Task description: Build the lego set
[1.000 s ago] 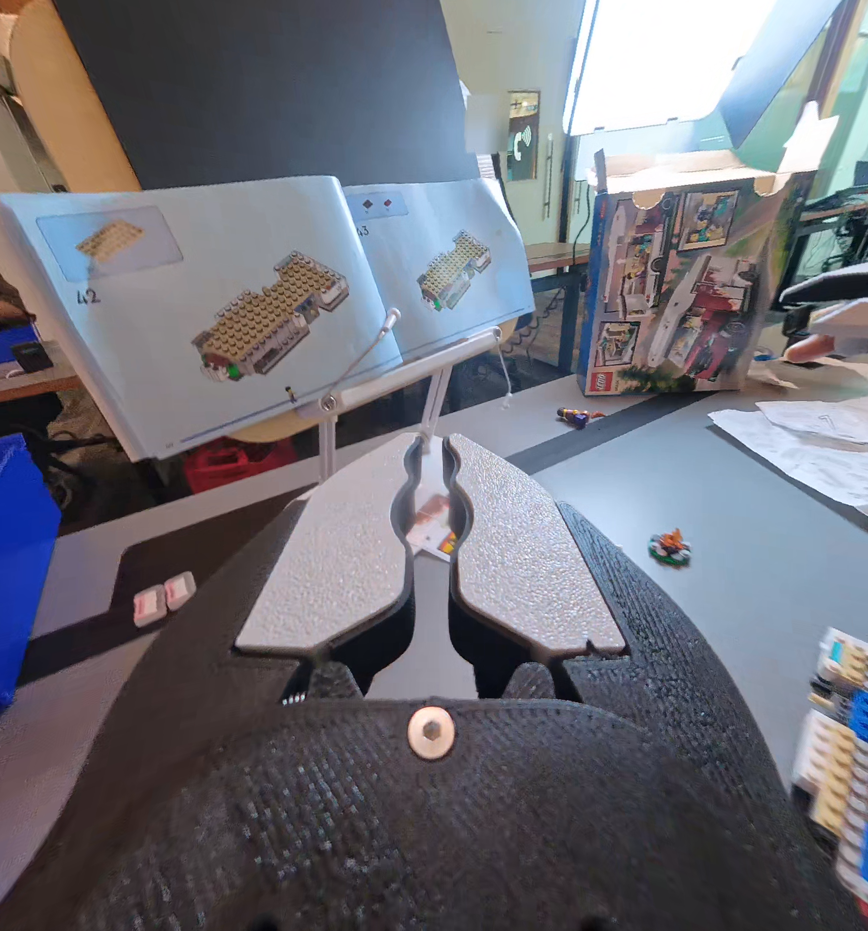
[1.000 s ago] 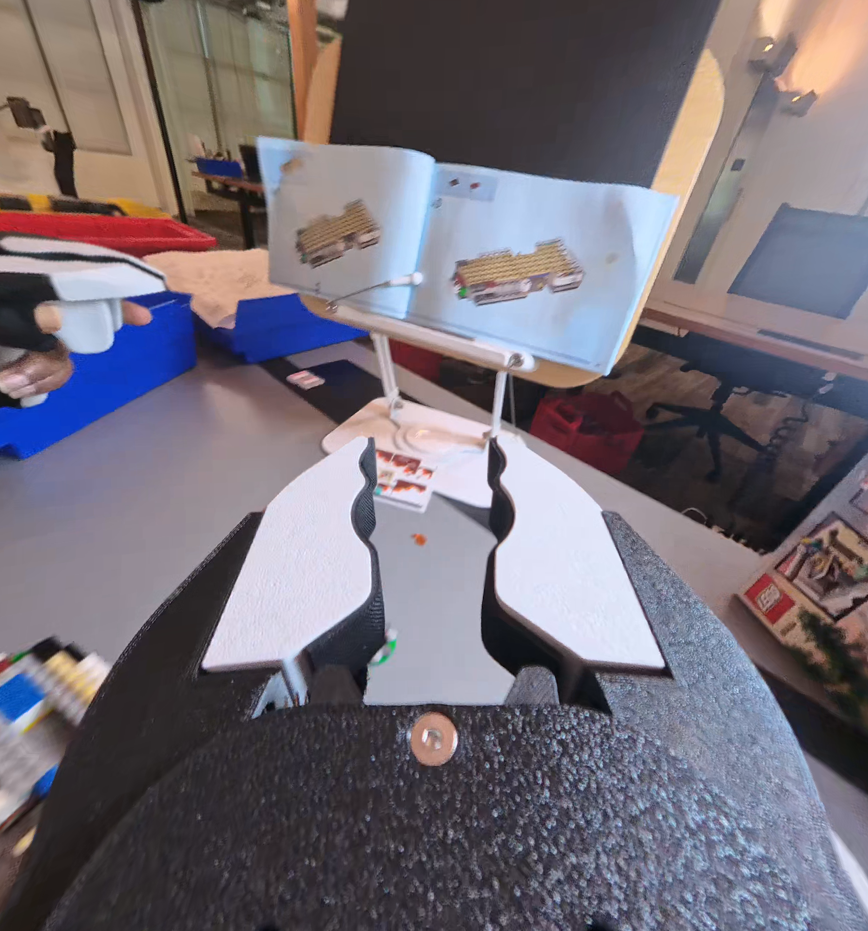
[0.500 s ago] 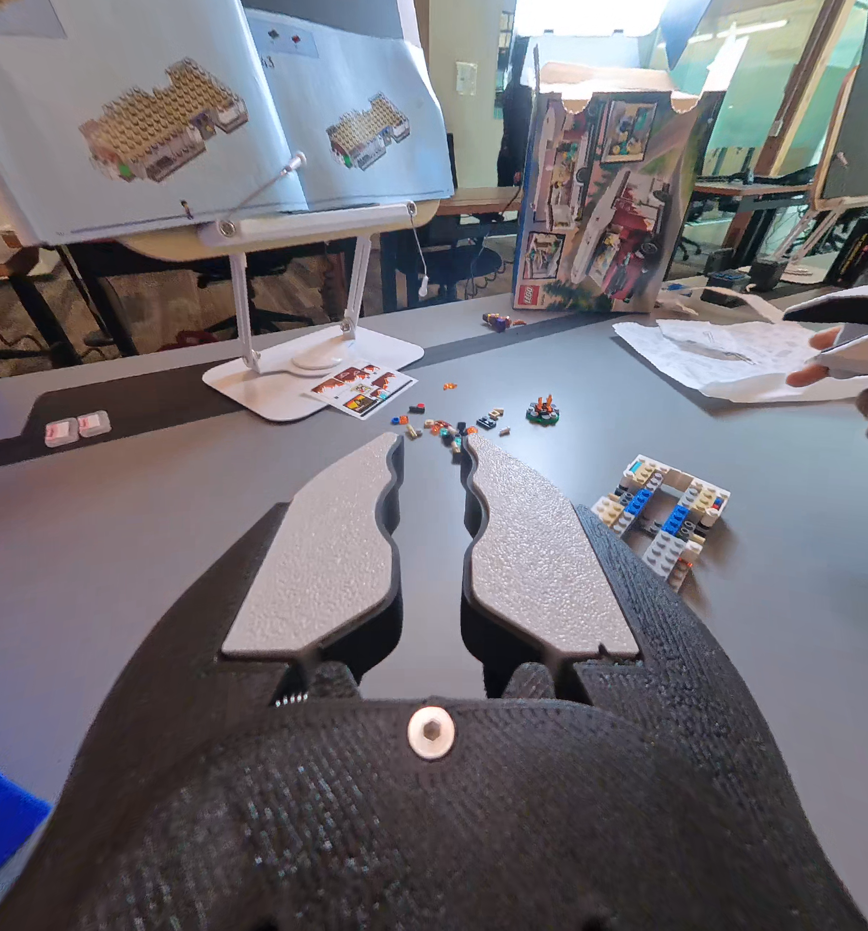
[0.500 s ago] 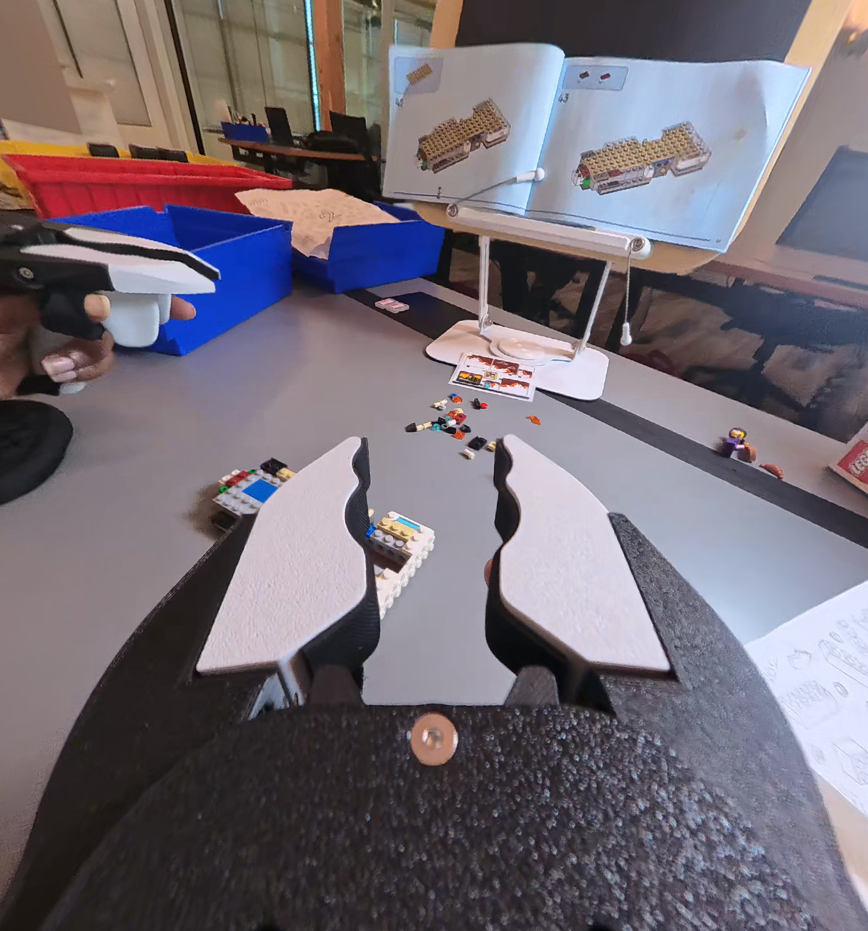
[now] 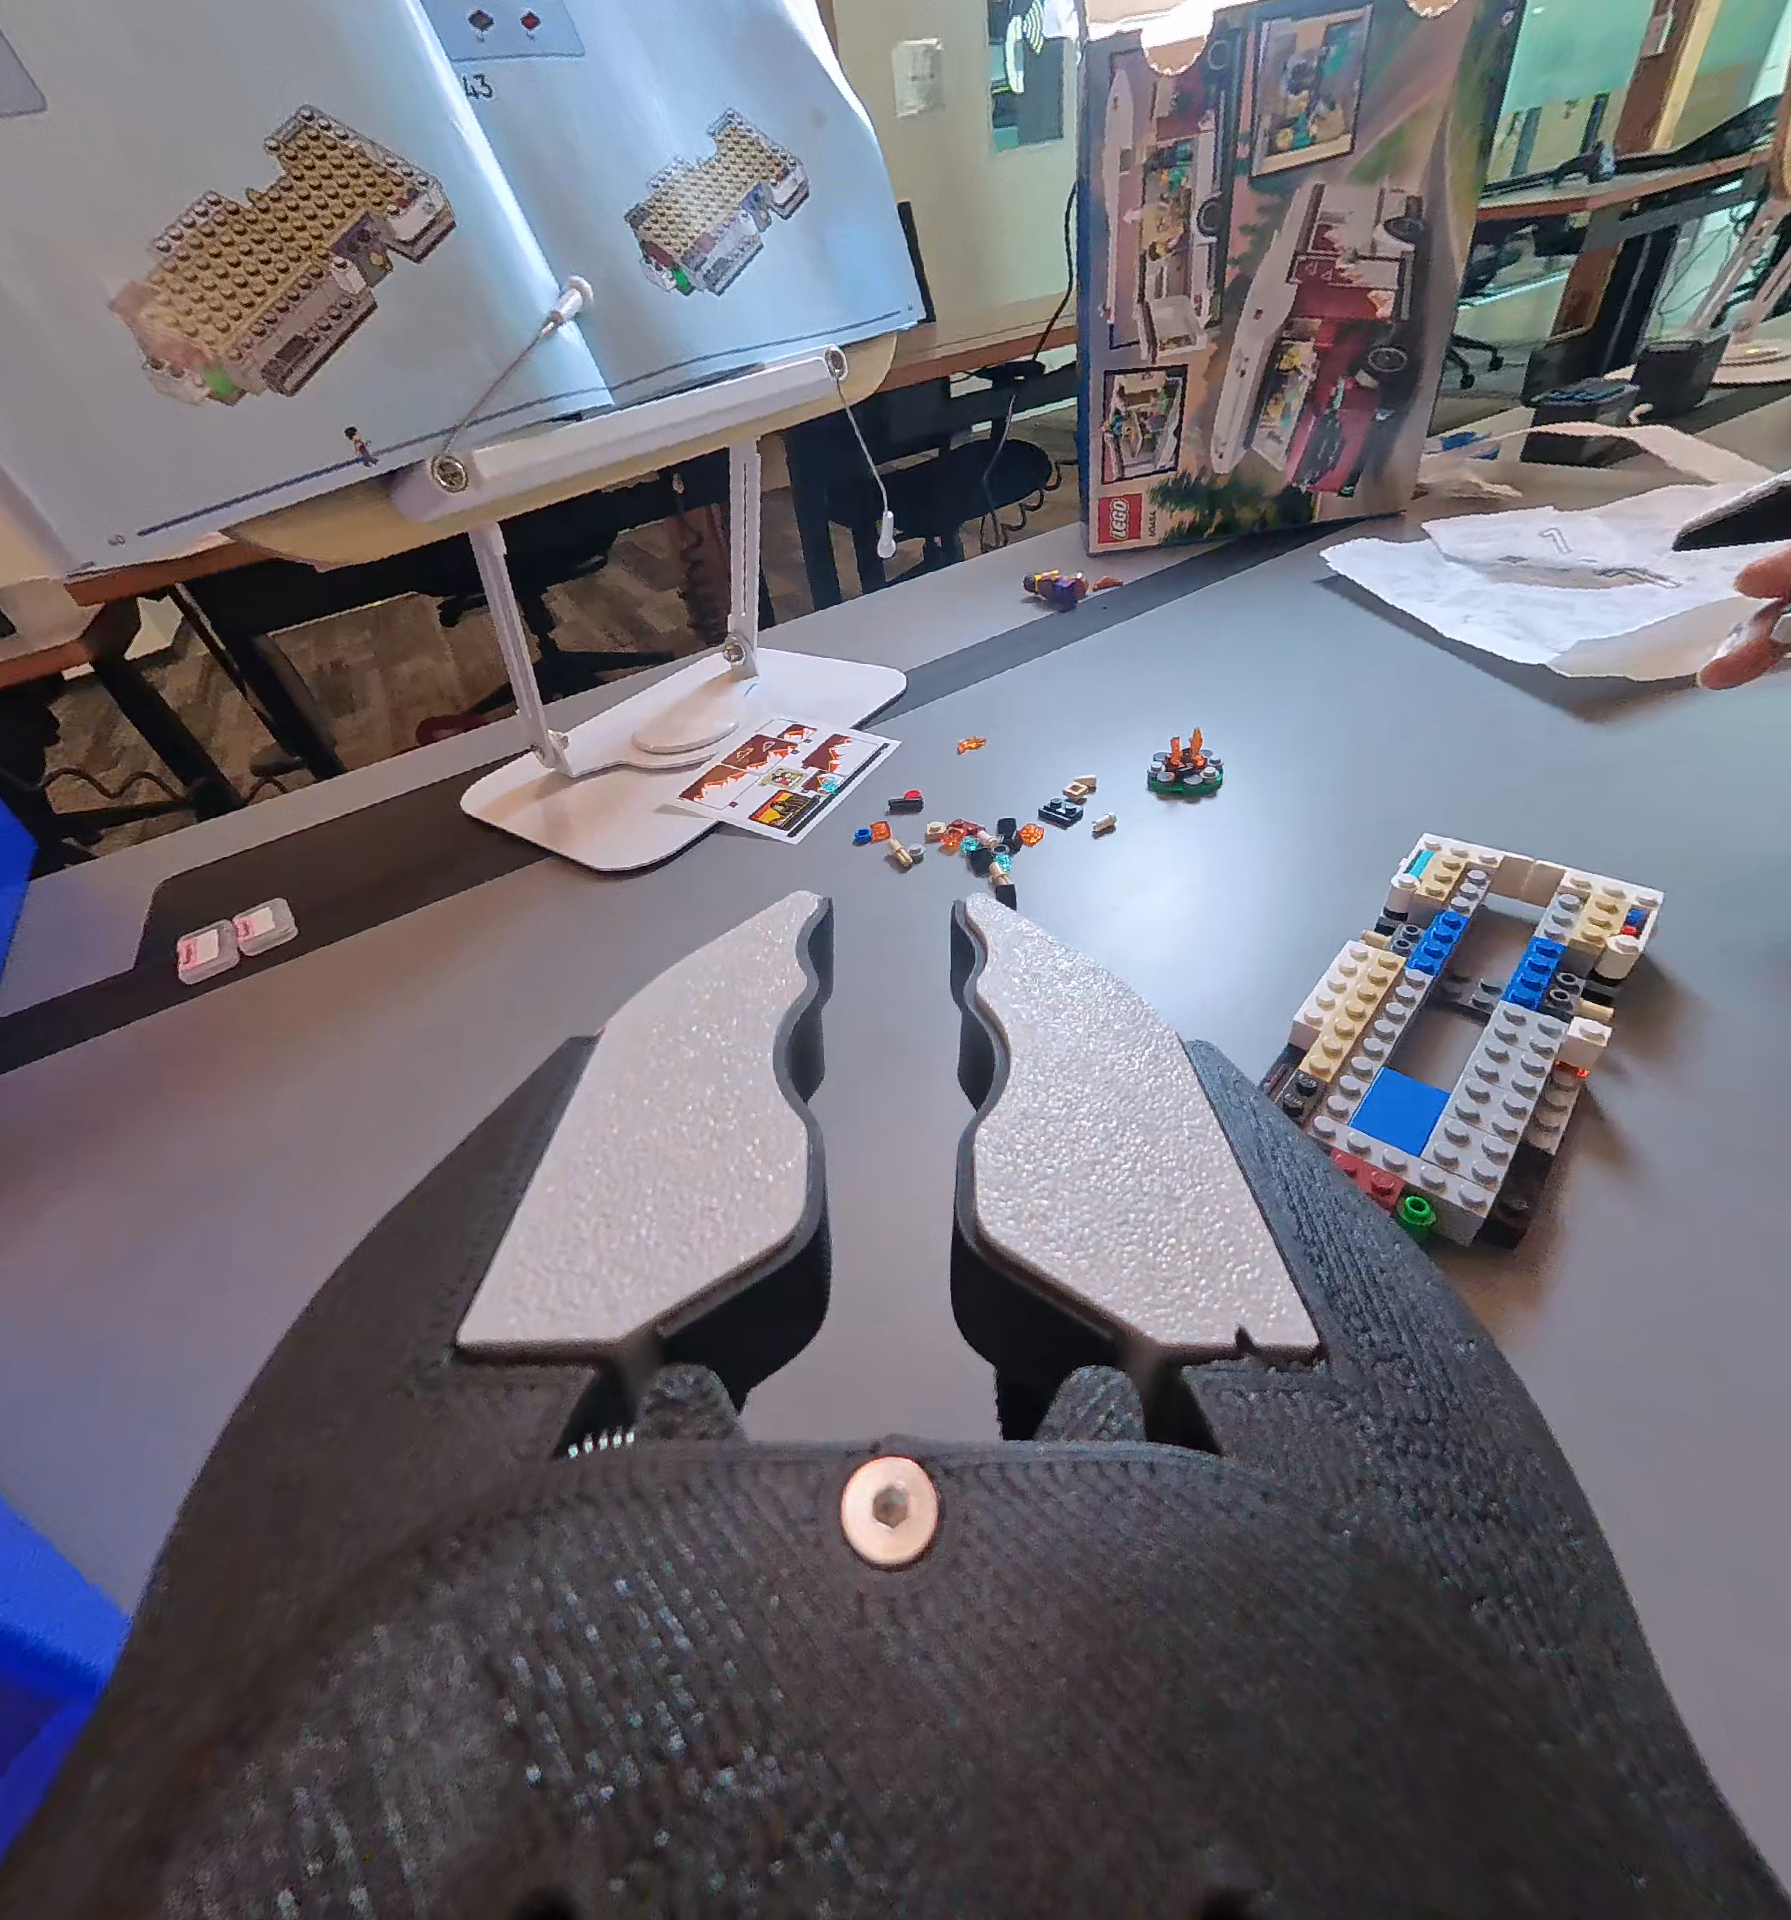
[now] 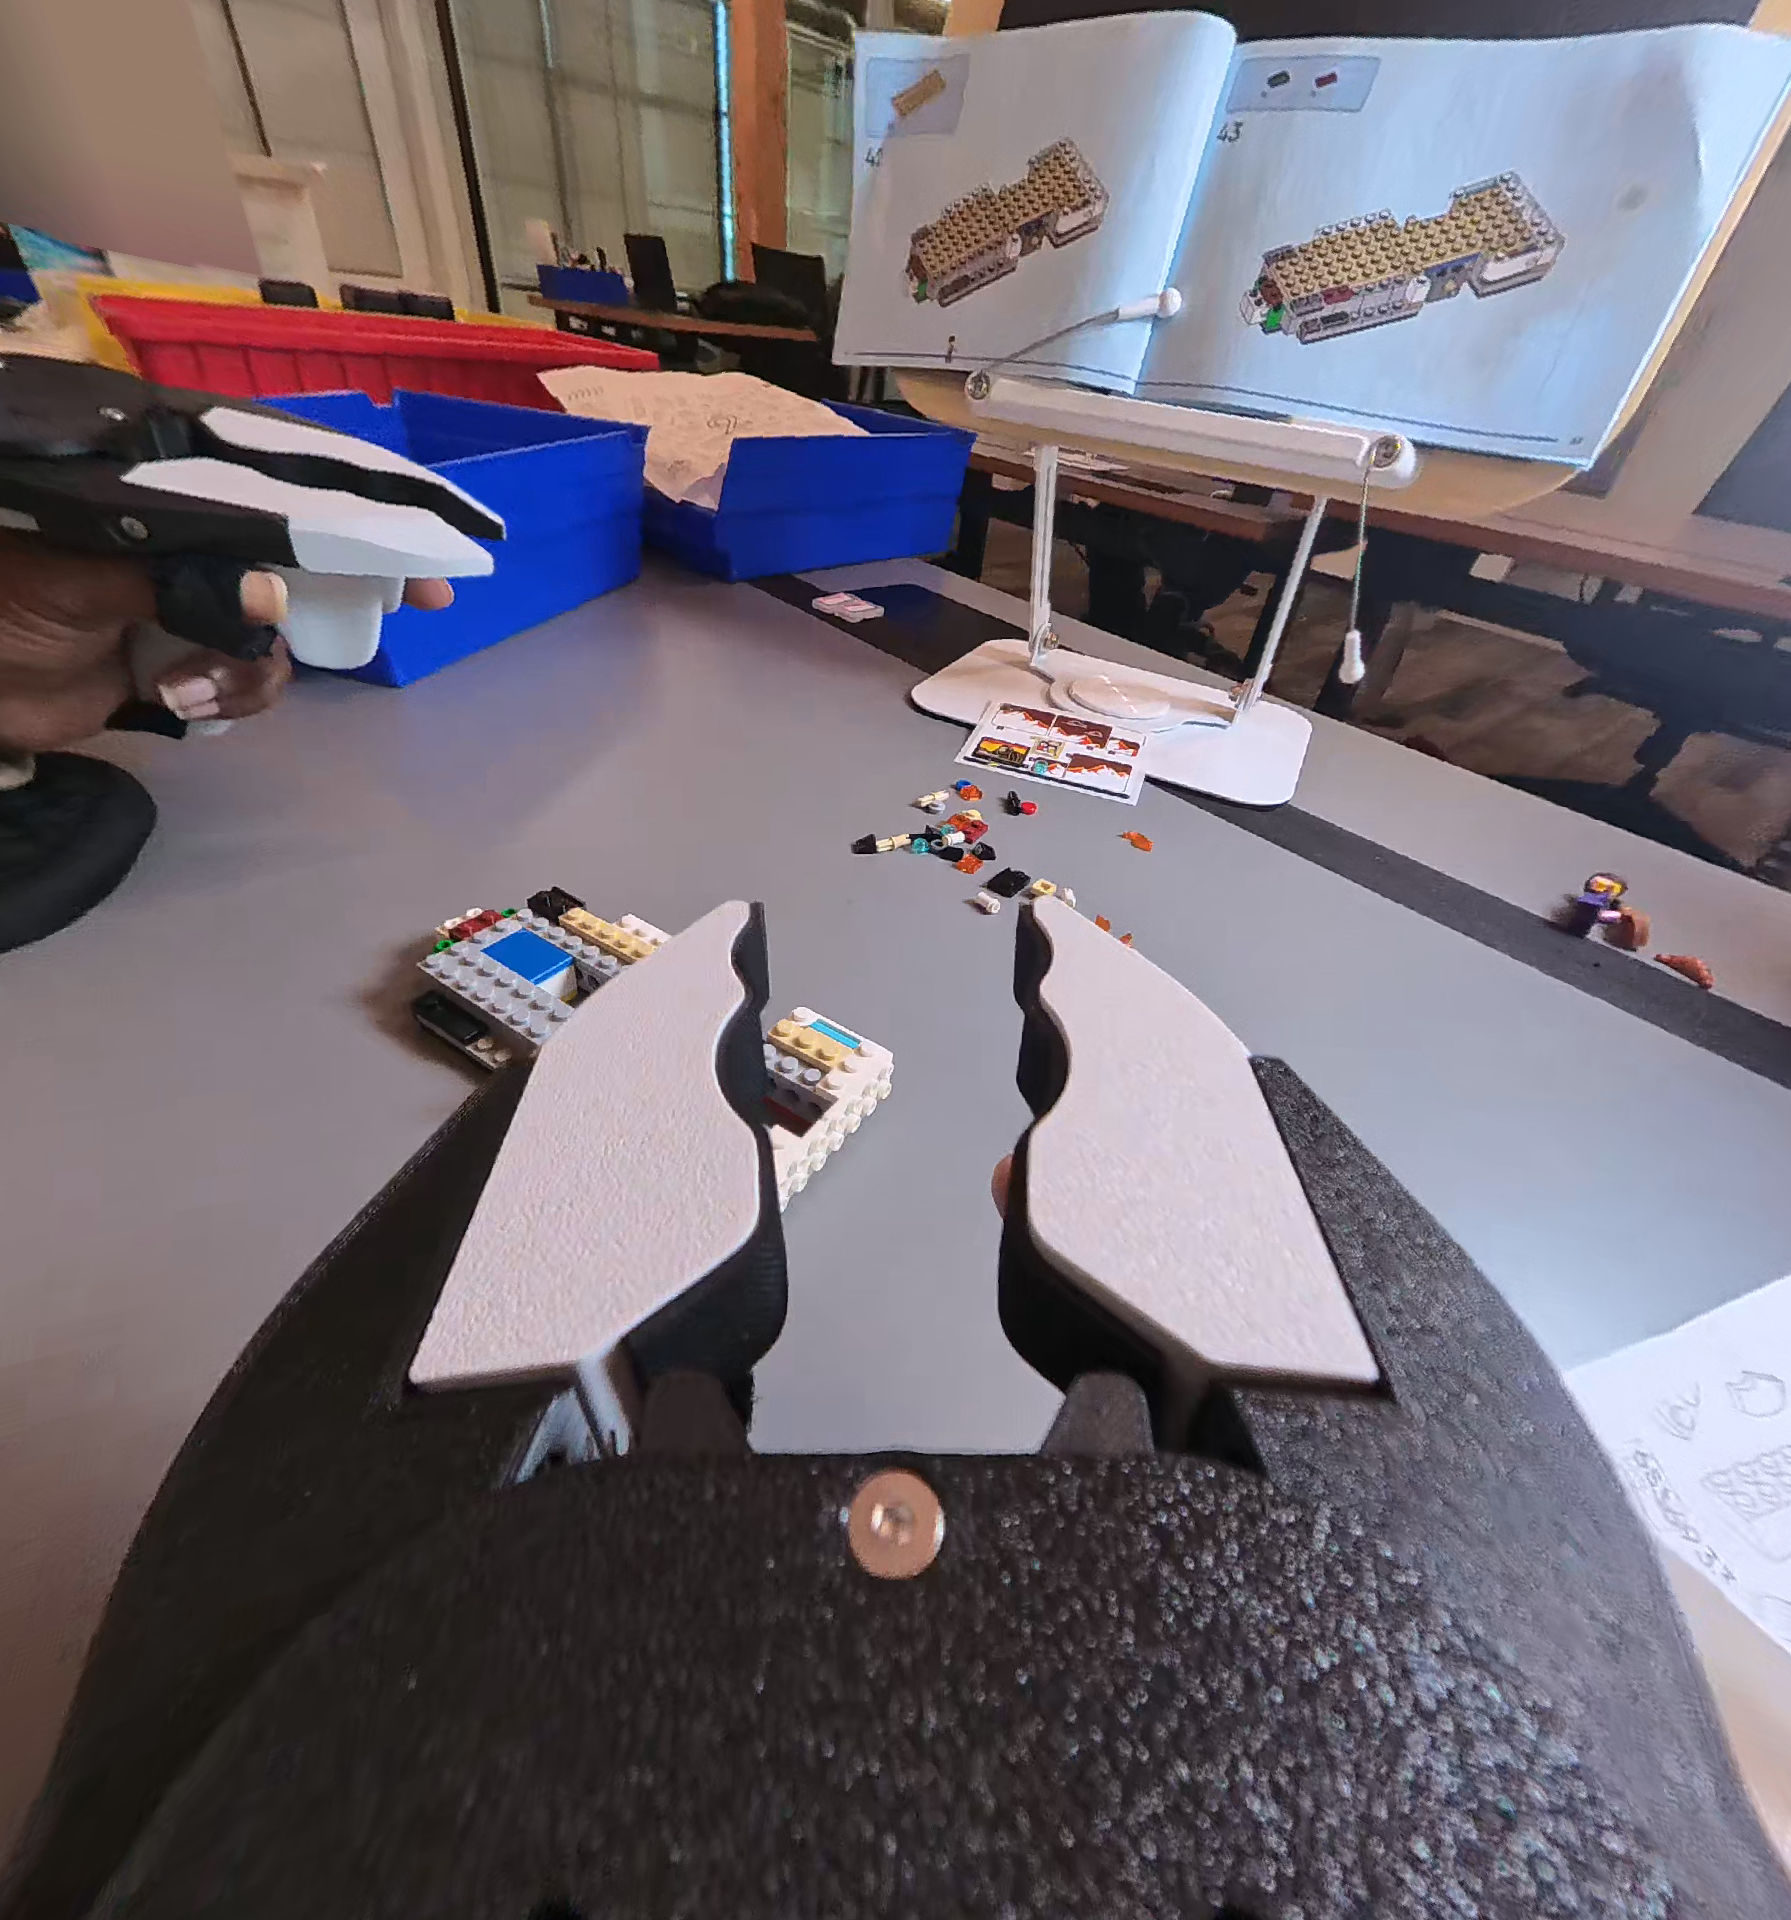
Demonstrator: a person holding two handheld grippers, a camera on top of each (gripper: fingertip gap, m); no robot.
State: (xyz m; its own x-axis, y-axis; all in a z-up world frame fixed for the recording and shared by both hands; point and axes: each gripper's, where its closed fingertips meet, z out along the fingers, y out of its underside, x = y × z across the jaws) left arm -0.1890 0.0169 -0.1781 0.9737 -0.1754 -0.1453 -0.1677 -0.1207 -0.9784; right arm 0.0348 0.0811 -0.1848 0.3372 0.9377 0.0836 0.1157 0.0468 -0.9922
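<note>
In the left wrist view the left gripper point(image 5: 891, 909) hangs over the grey table point(image 5: 351, 1091) with its jaws narrowly parted and nothing between them; just beyond its tips lies a scatter of small loose bricks point(image 5: 974, 831); to its right sits the partly built brick model point(image 5: 1452, 1029), apart from the fingers; a white book stand point(image 5: 683, 790) holds an open instruction booklet point(image 5: 351, 239), a sticker sheet point(image 5: 787, 774) lying at its base; a printed box point(image 5: 1265, 270) stands farther back.

In the right wrist view the right gripper point(image 6: 886, 914) is spread wider and grips nothing; the brick model point(image 6: 527, 977) lies low on the table, partly hidden behind its left finger point(image 6: 631, 1122), probably not touching it; the left gripper point(image 6: 351, 499) appears at far left before blue bins point(image 6: 558, 499).
</note>
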